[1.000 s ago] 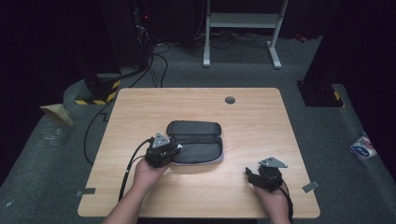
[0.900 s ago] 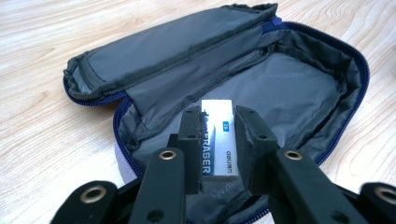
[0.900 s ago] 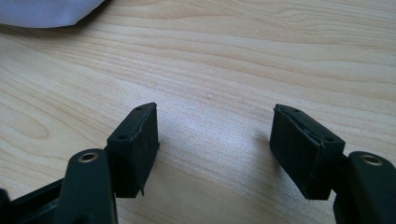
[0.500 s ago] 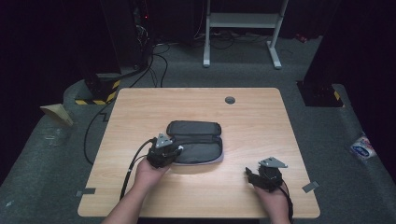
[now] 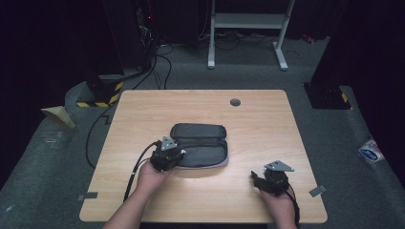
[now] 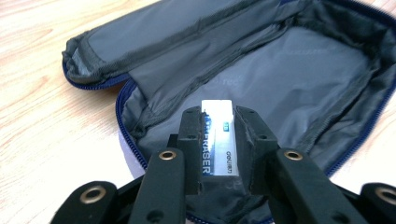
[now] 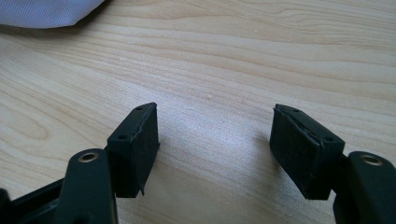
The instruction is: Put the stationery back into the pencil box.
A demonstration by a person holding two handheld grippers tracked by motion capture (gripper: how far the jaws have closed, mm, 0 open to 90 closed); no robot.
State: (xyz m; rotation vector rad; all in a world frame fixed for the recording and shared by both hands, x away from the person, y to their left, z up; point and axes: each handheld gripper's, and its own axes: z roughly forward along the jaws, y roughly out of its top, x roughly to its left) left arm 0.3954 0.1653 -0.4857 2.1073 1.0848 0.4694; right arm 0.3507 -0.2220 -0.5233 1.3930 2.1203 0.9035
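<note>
A dark grey zip pouch (image 5: pixel 199 145) lies unzipped and spread flat in the middle of the wooden table (image 5: pixel 143 109). Its grey lining (image 6: pixel 280 70) and blue zip edge fill the left gripper view. My left gripper (image 5: pixel 173 155) hovers at the pouch's near left end, shut on a white eraser (image 6: pixel 217 135) with blue print, held upright over the lining. My right gripper (image 5: pixel 256 177) rests near the table's front right, apart from the pouch. In the right gripper view its jaws (image 7: pixel 215 140) stand open over bare wood with nothing between them.
A round cable hole (image 5: pixel 235 102) sits near the table's far edge. A black cable (image 5: pixel 136 169) trails from the left gripper over the front left of the table. On the floor stand a white frame (image 5: pixel 248 28) behind and a yellow-black striped box (image 5: pixel 98 90) at the left.
</note>
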